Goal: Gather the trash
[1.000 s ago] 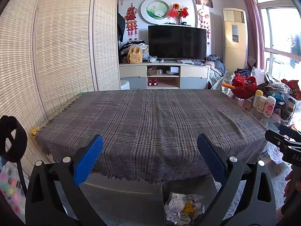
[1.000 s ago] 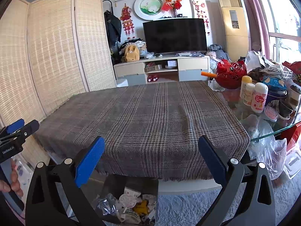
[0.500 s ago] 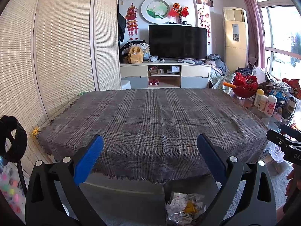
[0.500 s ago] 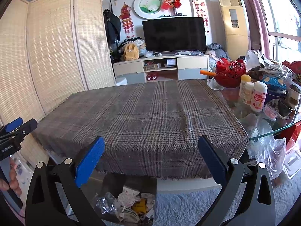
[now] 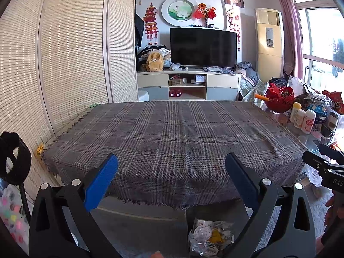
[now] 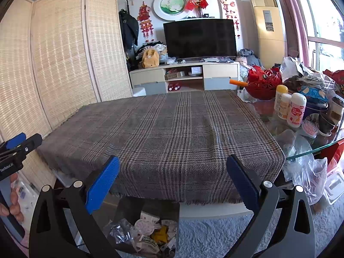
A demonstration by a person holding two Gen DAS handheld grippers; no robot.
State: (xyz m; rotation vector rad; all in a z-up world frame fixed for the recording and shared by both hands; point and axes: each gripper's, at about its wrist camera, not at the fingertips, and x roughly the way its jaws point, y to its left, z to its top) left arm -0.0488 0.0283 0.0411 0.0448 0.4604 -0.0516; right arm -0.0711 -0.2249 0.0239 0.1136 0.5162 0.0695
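A dark bin (image 5: 209,232) (image 6: 146,225) full of crumpled wrappers stands on the floor against the table's near edge. The table wears a grey plaid cloth (image 5: 172,137) (image 6: 163,129) with nothing lying on it. My left gripper (image 5: 172,167) is open and empty, hovering in front of the near edge above the bin. My right gripper (image 6: 171,167) is open and empty too, held beside it. Each gripper shows at the edge of the other's view: the right gripper (image 5: 322,163) at the right edge and the left gripper (image 6: 19,144) at the left edge.
Right of the cloth, a glass tabletop (image 6: 301,150) carries bottles (image 6: 297,111), a red basket (image 6: 261,83), a pink brush and bags. A woven folding screen (image 5: 64,64) stands on the left. A TV (image 5: 203,47) on a cabinet is at the back. A pale rug (image 6: 215,236) covers the floor.
Both grippers have drifted slightly back and left, still open and empty. Nothing on the table has changed.
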